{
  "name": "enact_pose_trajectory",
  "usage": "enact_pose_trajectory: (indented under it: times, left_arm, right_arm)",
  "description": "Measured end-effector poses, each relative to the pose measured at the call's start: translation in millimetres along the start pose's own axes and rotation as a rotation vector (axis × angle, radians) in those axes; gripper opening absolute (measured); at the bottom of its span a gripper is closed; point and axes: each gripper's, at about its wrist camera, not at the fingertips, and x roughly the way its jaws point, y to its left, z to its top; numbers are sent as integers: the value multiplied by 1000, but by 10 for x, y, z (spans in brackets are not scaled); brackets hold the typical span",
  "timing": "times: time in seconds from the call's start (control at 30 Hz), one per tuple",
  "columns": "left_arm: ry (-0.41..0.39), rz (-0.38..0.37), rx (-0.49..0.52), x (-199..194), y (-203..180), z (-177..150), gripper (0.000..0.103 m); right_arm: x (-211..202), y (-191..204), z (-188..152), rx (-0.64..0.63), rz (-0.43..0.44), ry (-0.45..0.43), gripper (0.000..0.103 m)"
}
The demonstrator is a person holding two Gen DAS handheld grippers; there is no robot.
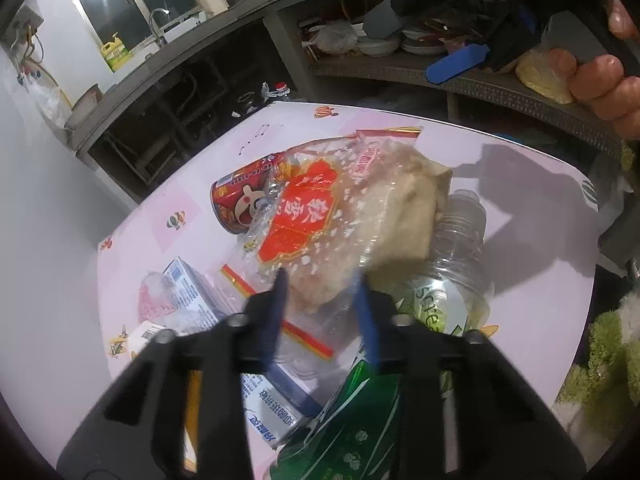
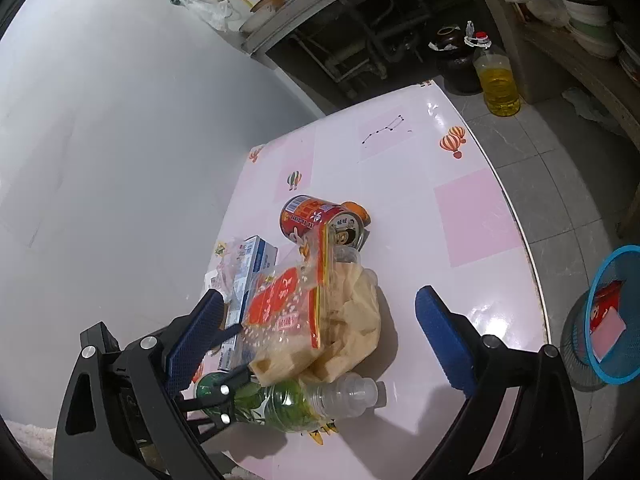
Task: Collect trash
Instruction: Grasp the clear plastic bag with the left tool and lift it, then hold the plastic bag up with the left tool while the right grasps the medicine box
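A clear plastic bag (image 1: 320,216) with a red label and beige contents lies amid the trash on the pink table (image 2: 460,208). My left gripper (image 1: 322,300) has its blue fingers pinching the bag's near end. In the right wrist view that bag (image 2: 288,304) sits between the wide-open fingers of my right gripper (image 2: 320,334), which hovers above it without touching. Around the bag are a red can (image 2: 316,216), a clear bottle with a green label (image 2: 296,400), a blue-and-white carton (image 2: 250,264) and a green packet (image 1: 352,420).
A blue mesh waste basket (image 2: 612,320) stands on the tiled floor right of the table, with a red packet inside. A bottle of yellow oil (image 2: 498,80) and a dark jar stand beyond the far table edge. A white wall runs along the left.
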Motion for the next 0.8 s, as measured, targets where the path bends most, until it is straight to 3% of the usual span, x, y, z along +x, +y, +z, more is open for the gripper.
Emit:
enact_pose_trajectory:
  times: [0.37, 0.8]
  left_arm:
    - [-51, 117, -35, -238, 34, -24, 2]
    - [-178, 181, -288, -527, 547, -105, 0]
  right_arm:
    - [-139, -83, -59, 11, 2, -17, 94]
    - [-213, -35, -100, -6, -6, -31, 92]
